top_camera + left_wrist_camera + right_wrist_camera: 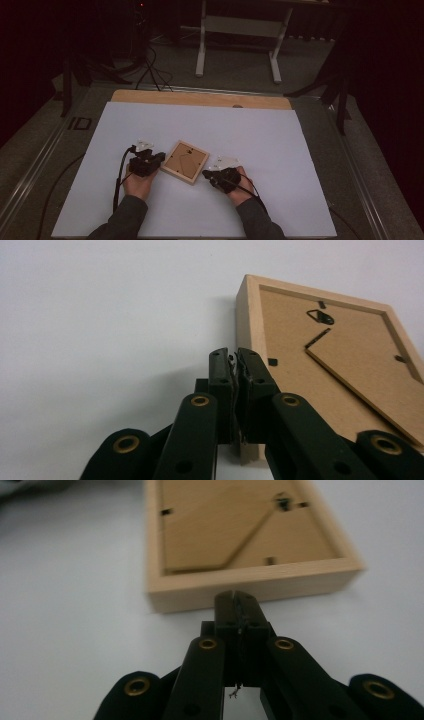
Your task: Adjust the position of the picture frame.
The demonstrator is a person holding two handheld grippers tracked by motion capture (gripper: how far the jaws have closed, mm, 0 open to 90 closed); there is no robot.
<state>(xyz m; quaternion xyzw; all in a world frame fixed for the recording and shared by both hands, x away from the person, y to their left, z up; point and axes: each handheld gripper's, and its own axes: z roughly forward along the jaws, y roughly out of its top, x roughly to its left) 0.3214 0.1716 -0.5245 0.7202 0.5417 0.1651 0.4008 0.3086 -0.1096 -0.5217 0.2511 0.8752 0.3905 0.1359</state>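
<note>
1. The wooden picture frame (pixel 184 162) lies face down on the white table sheet (pixel 280 150), turned like a diamond, cardboard back and wire hanger facing up. It sits right between the two grippers, slightly nearer the person's edge of the sheet than the far one.

2. Left gripper (pixel 159 159) sits at the frame's left side, tips right up against its edge. In the left gripper view (pixel 234 362) the jaws are nearly together with just a thin slit between the pads, nothing caught between them, and the frame's pale wooden side rail runs just beside the right-hand jaw.

3. Right gripper (pixel 208 175) sits at the frame's lower right corner. In the right gripper view (pixel 236 600) the jaws are clenched flat together, empty, with the tips just short of the frame's near wall; I can't tell whether they touch it.

4. Both of the person's hands rest low on the sheet, one each side of the frame, forearms coming in from the near edge.
</note>
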